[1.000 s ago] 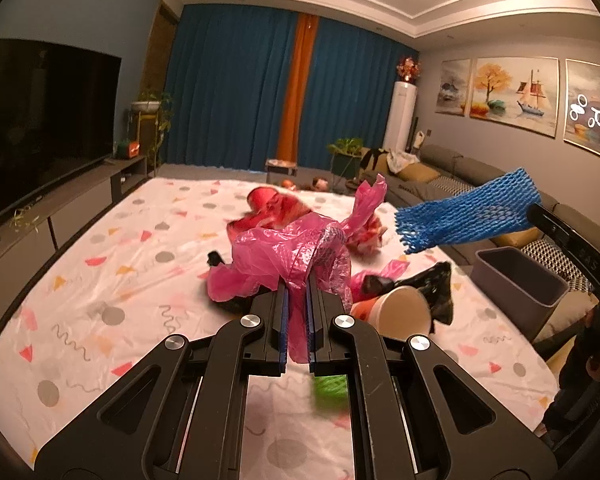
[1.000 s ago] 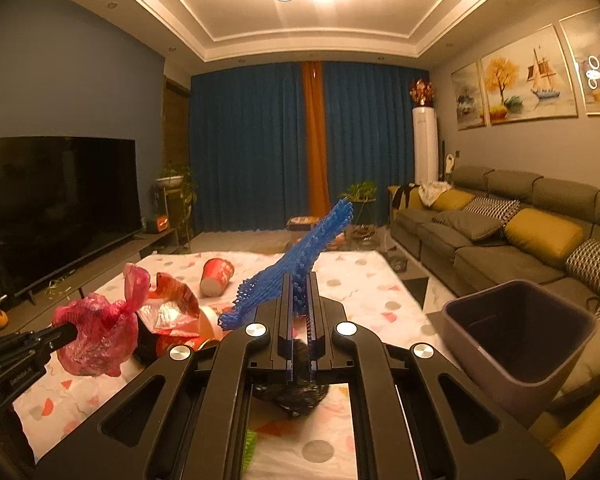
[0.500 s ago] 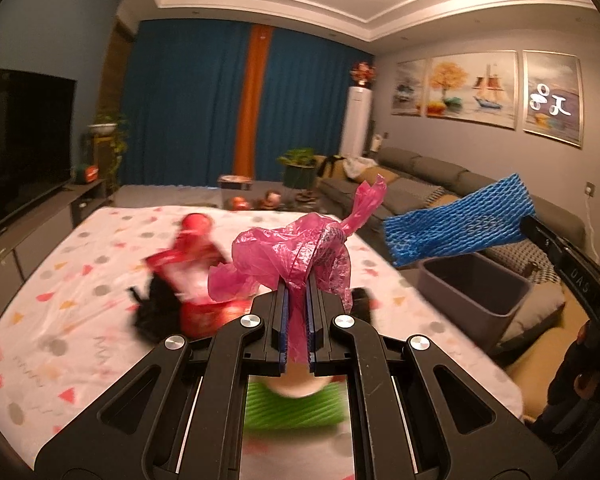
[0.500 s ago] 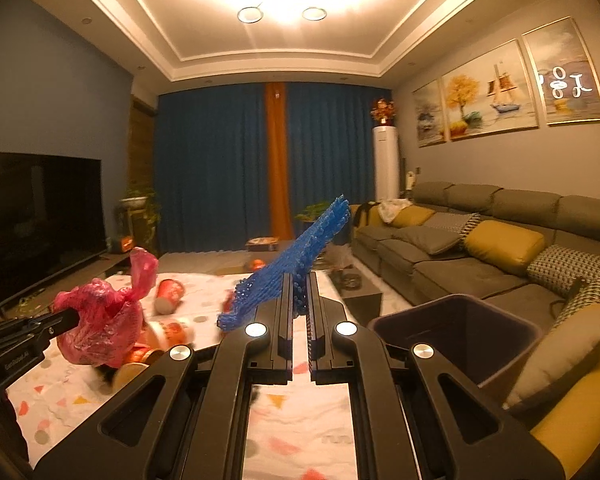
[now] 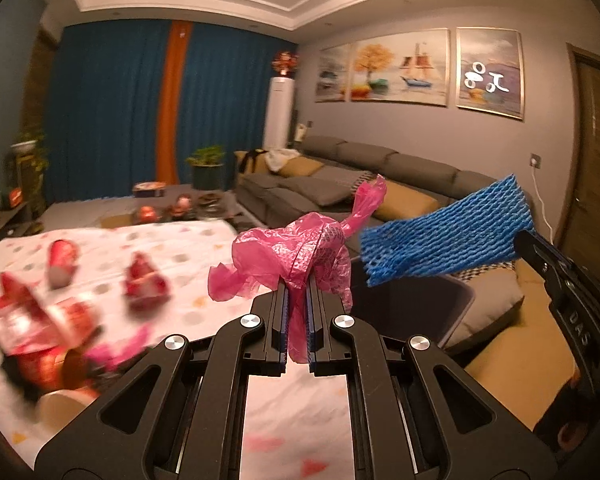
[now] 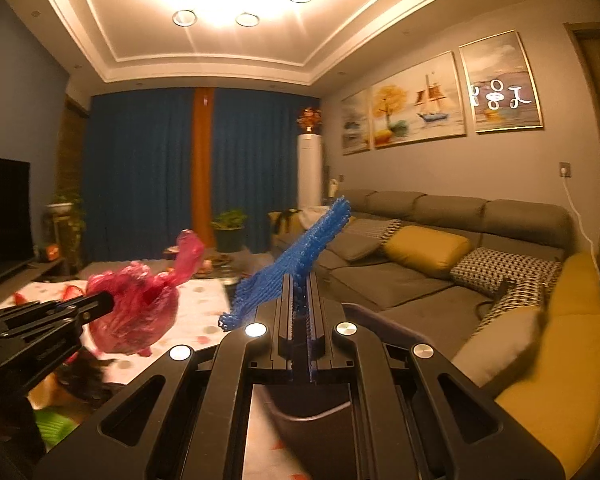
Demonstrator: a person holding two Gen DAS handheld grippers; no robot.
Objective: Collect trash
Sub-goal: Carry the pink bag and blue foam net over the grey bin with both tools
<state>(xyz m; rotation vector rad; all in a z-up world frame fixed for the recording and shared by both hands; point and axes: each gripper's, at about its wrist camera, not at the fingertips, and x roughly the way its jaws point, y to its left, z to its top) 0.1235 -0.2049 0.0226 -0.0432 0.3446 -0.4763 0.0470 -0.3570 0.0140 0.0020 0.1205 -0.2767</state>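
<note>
— Trash in both grippers. The left gripper (image 5: 298,312) has its jaws pressed together on a pink plastic bag (image 5: 296,256), thin and crinkly, bunched into a loose ball with a twisted tail sticking up to the right.

— And the other one?

— The right gripper (image 6: 300,300) is pinching a blue foam net (image 6: 296,260), that stretchy mesh sleeve with a diamond pattern. It juts up and away from the jaws like a flat strip, slanting toward the sofa.

— Where are they holding them?

— Both in the air, side by side, near each other but apart. The net hangs above the open mouth of a dark plastic bin (image 5: 420,304) with smooth walls and rounded corners; from the right gripper's view the bin's rim (image 6: 384,320) sits just beneath its fingers. The bag is at the bin's left edge, over the border between it and the table.

— How are the tools pointing?

— Roughly level, tipped slightly down, aimed at the grey sofa (image 6: 440,248) with its mustard cushions (image 6: 428,248).

— Anything left behind?

— Plenty. On the white tablecloth (image 5: 188,248) with coloured spots lie red paper cups (image 5: 62,262) and crumpled red wrappers (image 5: 146,284), blurred, to the left gripper's left. Something green (image 6: 54,424) lies low beside the right gripper; I cannot tell what.
</note>
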